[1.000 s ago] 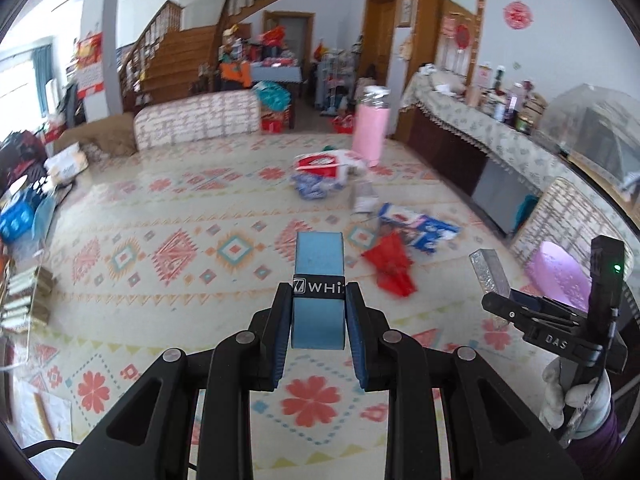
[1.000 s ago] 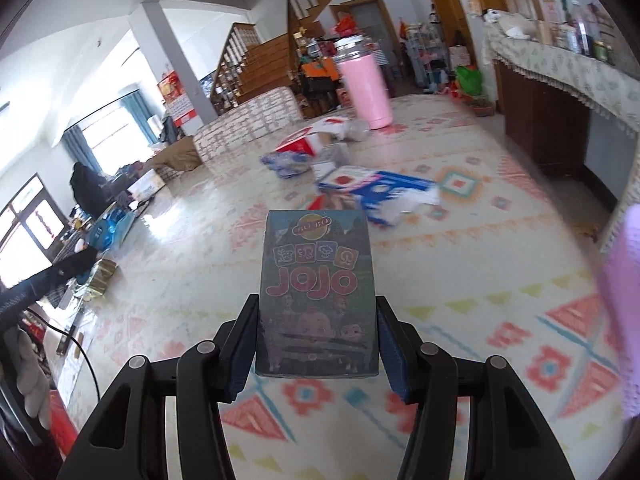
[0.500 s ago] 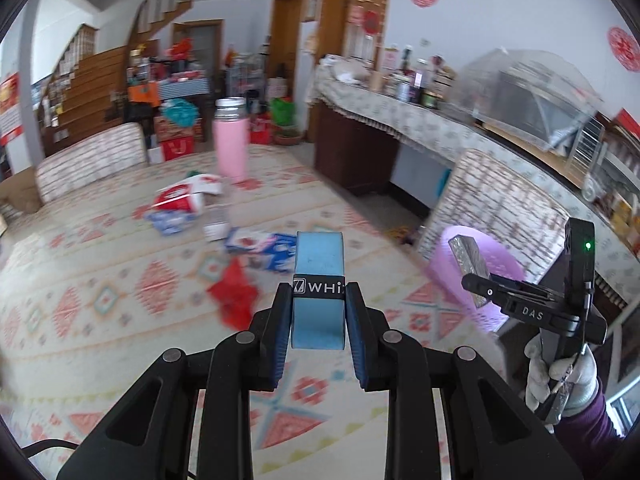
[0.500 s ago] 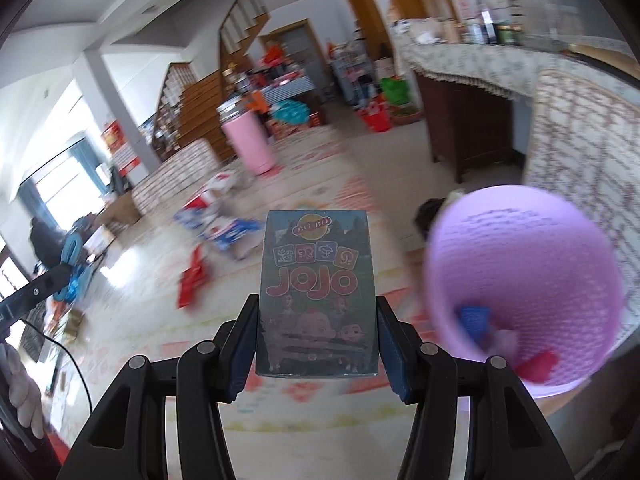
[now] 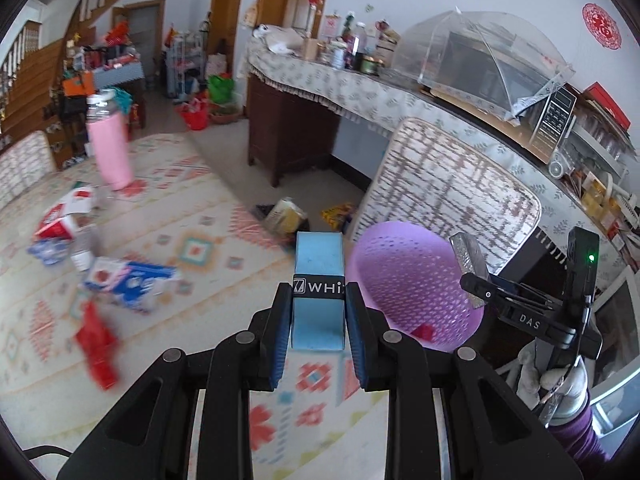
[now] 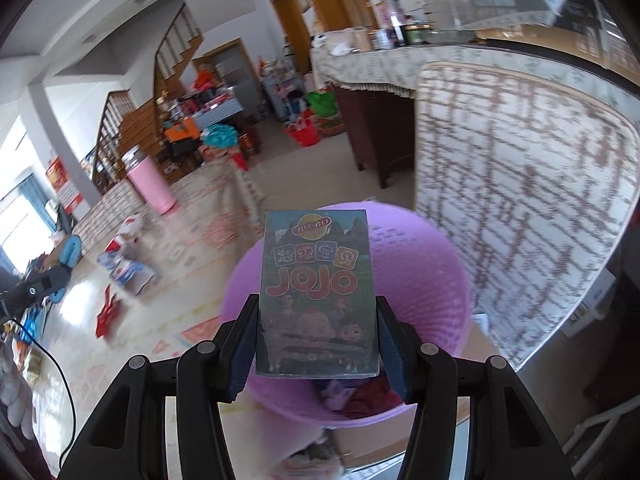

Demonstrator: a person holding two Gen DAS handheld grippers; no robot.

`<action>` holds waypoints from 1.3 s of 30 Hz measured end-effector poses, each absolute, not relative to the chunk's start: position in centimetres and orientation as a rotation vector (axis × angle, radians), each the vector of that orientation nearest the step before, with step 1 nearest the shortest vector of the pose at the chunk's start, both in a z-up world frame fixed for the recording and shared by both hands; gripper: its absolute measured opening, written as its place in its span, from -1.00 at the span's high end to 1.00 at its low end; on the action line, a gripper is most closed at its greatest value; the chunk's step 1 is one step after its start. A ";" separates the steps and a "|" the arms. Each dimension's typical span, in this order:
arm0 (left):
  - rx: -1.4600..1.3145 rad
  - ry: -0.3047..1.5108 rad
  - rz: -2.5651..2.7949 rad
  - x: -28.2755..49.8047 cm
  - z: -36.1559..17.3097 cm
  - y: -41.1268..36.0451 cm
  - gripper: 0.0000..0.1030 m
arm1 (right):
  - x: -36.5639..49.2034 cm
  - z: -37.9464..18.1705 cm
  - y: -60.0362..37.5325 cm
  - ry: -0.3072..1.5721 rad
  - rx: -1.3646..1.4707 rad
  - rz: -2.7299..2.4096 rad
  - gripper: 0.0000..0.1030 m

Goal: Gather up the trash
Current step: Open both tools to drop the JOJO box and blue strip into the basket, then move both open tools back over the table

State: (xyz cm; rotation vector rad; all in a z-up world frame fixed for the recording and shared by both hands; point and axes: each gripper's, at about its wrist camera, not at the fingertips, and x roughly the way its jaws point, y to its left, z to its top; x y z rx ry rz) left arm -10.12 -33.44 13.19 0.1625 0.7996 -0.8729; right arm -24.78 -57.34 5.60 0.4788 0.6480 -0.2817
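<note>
My left gripper (image 5: pixel 318 294) is shut on a light blue box (image 5: pixel 318 256) with a black band. A purple mesh basket (image 5: pixel 416 292) sits just right of it, with red scraps inside. My right gripper (image 6: pixel 317 305) is shut on a dull JOJO card box (image 6: pixel 318 264) and hovers over the near part of the purple basket (image 6: pixel 424 280). In the left wrist view the right gripper (image 5: pixel 480 292) shows at the right, held by a gloved hand. Loose trash lies on the rug at left: a blue-and-white package (image 5: pixel 128 280), a red wrapper (image 5: pixel 96 340) and a red-and-white carton (image 5: pixel 64 216).
A patterned cushion (image 5: pixel 448 188) leans against a cloth-covered counter (image 5: pixel 360 88) behind the basket. A dark wood cabinet (image 5: pixel 288 132) stands under the counter. A pink bottle (image 5: pixel 110 144) stands on the rug. Wrappers (image 5: pixel 286 216) lie on the bare floor.
Both grippers swung right, away from the litter on the rug and toward the purple basket, which now sits under the right gripper. Both grips stayed as they were.
</note>
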 end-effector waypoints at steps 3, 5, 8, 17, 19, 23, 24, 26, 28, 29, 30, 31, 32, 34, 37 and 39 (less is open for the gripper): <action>0.159 0.822 -0.898 -9.6 12.5 -36.4 0.51 | -25.1 5.6 -59.0 0.641 0.479 -0.302 -0.15; 0.147 0.849 -0.917 -9.0 11.9 -38.4 0.51 | -24.9 5.5 -59.7 0.646 0.476 -0.305 -0.15; 0.134 0.899 -0.944 -8.5 10.7 -41.3 0.51 | -24.3 5.2 -60.4 0.655 0.477 -0.303 -0.15; 0.085 0.948 -0.952 -8.0 8.5 -44.5 -0.01 | -22.9 4.6 -60.9 0.671 0.467 -0.287 -0.17; 0.090 0.915 -0.945 -8.3 9.2 -43.7 -0.15 | -22.7 4.4 -60.9 0.669 0.469 -0.282 -0.18; 0.069 0.885 -0.928 -8.6 10.7 -40.9 -0.28 | -22.0 4.1 -60.8 0.674 0.485 -0.266 -0.28; 0.065 0.879 -0.918 -8.6 11.1 -40.0 -0.30 | -21.8 4.1 -60.6 0.673 0.483 -0.263 -0.29; 0.058 0.864 -0.900 -8.9 11.8 -38.2 -0.30 | -21.7 4.2 -60.3 0.670 0.484 -0.259 -0.30; 0.059 0.838 -0.868 -9.2 12.6 -36.0 -0.31 | -21.6 4.3 -60.0 0.668 0.489 -0.255 -0.32; 0.060 0.829 -0.857 -9.3 12.9 -35.3 -0.31 | -21.5 4.4 -59.7 0.667 0.490 -0.252 -0.32; 0.060 0.817 -0.841 -9.5 13.2 -34.2 -0.32 | -21.4 4.6 -59.4 0.667 0.487 -0.248 -0.32; 0.061 0.806 -0.827 -9.6 13.5 -33.2 -0.33 | -21.4 4.7 -59.2 0.667 0.485 -0.247 -0.32; 0.062 0.798 -0.814 -9.7 13.7 -32.3 -0.34 | -21.3 4.8 -58.8 0.668 0.480 -0.245 -0.32; 0.061 0.780 -0.778 -9.9 14.1 -30.2 -0.37 | -21.1 5.1 -58.0 0.668 0.471 -0.239 -0.33; 0.066 0.756 -0.723 -9.8 14.4 -27.2 -0.38 | -20.8 5.7 -56.4 0.665 0.459 -0.223 -0.33; 0.068 0.742 -0.682 -9.7 14.5 -25.0 -0.40 | -20.6 6.3 -55.0 0.661 0.442 -0.209 -0.33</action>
